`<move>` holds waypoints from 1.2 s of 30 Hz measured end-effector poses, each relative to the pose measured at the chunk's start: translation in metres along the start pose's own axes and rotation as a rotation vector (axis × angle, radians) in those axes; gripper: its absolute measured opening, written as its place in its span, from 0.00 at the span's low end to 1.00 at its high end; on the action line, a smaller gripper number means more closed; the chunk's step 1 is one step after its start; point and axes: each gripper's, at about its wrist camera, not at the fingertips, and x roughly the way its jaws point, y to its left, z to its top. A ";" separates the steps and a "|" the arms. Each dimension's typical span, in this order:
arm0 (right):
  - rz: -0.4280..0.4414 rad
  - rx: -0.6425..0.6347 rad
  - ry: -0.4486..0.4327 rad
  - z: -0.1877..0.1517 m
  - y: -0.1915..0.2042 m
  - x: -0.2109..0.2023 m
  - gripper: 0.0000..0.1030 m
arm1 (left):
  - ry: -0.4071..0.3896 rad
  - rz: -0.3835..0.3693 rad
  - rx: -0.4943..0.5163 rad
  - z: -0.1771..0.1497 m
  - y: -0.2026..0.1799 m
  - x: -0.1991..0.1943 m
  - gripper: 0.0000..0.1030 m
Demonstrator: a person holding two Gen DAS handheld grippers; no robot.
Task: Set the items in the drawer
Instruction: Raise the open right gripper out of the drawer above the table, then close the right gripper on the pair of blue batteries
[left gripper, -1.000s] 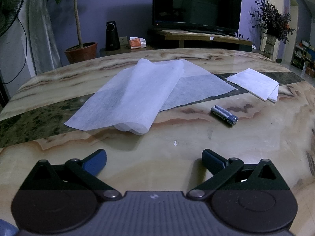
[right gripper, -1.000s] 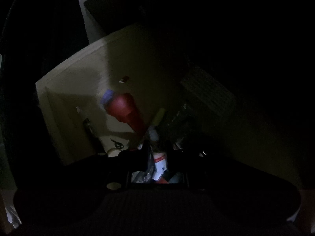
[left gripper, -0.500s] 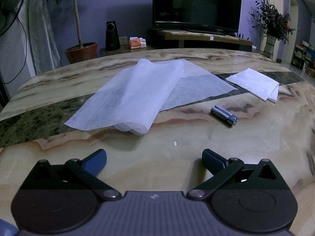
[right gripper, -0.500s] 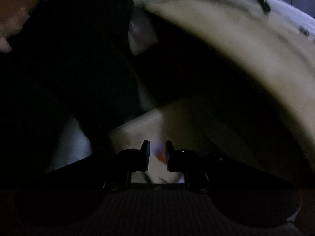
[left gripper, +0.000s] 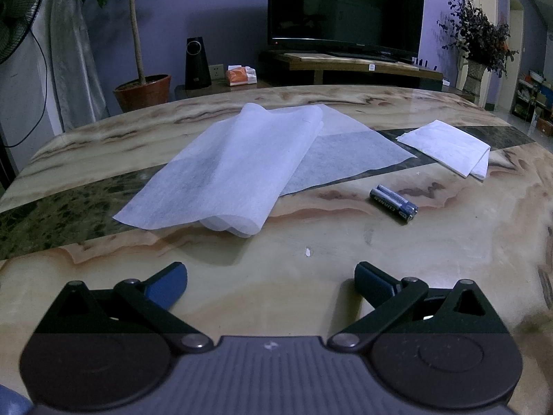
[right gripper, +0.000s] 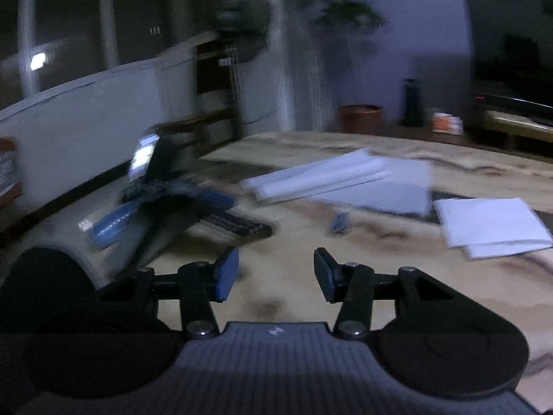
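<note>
A pair of dark blue batteries (left gripper: 394, 204) lies on the marble table (left gripper: 345, 252), to the right of a large, loosely folded white sheet (left gripper: 235, 169). A smaller folded white cloth (left gripper: 449, 145) rests at the far right. My left gripper (left gripper: 271, 278) sits low over the near table edge, open wide and empty. In the blurred right wrist view my right gripper (right gripper: 276, 273) hovers over the table with its jaws opening and nothing between them. The batteries (right gripper: 340, 223) lie ahead of it. The left gripper's blue fingers (right gripper: 114, 223) show at its left. No drawer is in view.
Beyond the far table edge stand a potted plant (left gripper: 141, 90), a black speaker (left gripper: 197, 64), an orange tissue pack (left gripper: 240, 76) and a TV (left gripper: 345, 7) on a low stand. A fan (left gripper: 17, 14) stands at the left. A tiny white scrap (left gripper: 307, 251) lies on the table.
The right gripper has come up out of the dark, cluttered drawer to above the table, and its jaws have spread apart. The left gripper and the table items have not moved.
</note>
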 end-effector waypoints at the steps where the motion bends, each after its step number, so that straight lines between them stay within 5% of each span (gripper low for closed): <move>1: -0.021 0.008 -0.007 0.004 -0.006 0.009 0.49 | 0.000 0.000 0.000 0.000 0.000 0.000 1.00; 11: -0.143 -0.070 0.123 0.025 -0.035 0.105 0.49 | 0.000 0.000 0.000 0.000 0.000 0.000 1.00; 25: -0.198 -0.061 0.165 0.009 -0.057 0.138 0.48 | 0.000 0.000 0.000 0.000 0.000 0.000 1.00; 29: -0.202 -0.086 0.158 0.007 -0.056 0.137 0.20 | 0.000 0.000 0.000 0.000 0.000 0.000 1.00; 36: -0.207 -0.069 0.145 0.002 -0.056 0.129 0.19 | 0.000 0.000 0.000 0.000 0.000 0.000 1.00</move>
